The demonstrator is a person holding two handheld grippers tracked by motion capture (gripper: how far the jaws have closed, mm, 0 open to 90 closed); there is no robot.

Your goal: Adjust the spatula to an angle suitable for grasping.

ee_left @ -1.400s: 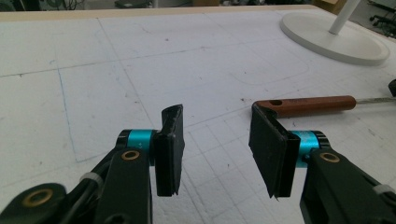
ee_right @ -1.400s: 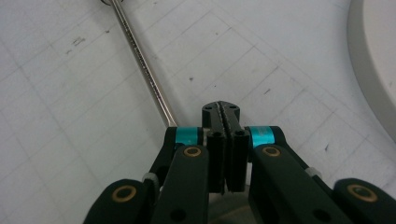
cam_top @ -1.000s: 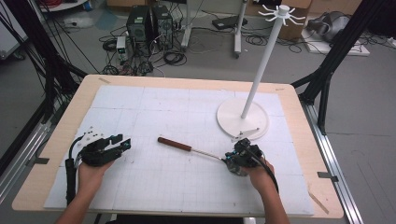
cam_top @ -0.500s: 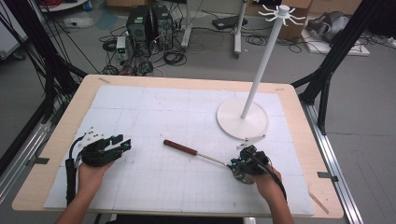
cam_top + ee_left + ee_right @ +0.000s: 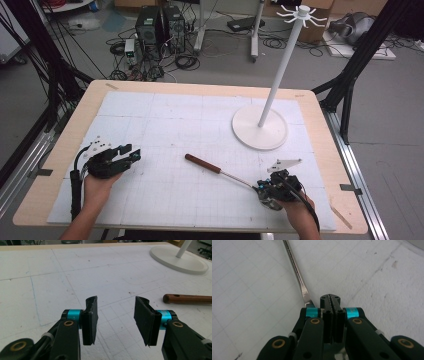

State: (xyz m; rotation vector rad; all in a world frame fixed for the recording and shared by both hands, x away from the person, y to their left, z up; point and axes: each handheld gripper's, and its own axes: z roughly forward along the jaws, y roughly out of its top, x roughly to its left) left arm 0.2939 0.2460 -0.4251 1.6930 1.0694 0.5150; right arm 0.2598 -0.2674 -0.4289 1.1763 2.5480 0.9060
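High view: we see one long tool with a brown wooden handle (image 5: 202, 163) and a thin metal shaft (image 5: 236, 178), lying slanted on the white gridded surface (image 5: 165, 115) near its middle. Its handle end points toward the far left and its metal tip reaches the right gripper (image 5: 263, 190), close to the near edge of the surface. In the right gripper view the two fingers (image 5: 336, 315) are pressed together with nothing between them, and the flat metal tip (image 5: 307, 298) passes just beside them on their left; we cannot tell if it touches them.

The left gripper (image 5: 131, 155) is well apart from the tool, near the left edge. Its fingers (image 5: 90, 320) stand about half open with only bare surface between them, and they have just opened a little more. In that view the wooden handle lies ahead to the right.

One white stand with a round base (image 5: 259, 127) and a tall pole (image 5: 280, 67) is at the far right of the surface. A wide free area lies between the two grippers and toward the far left corner. We count two grippers, one tool, one stand, and no containers.
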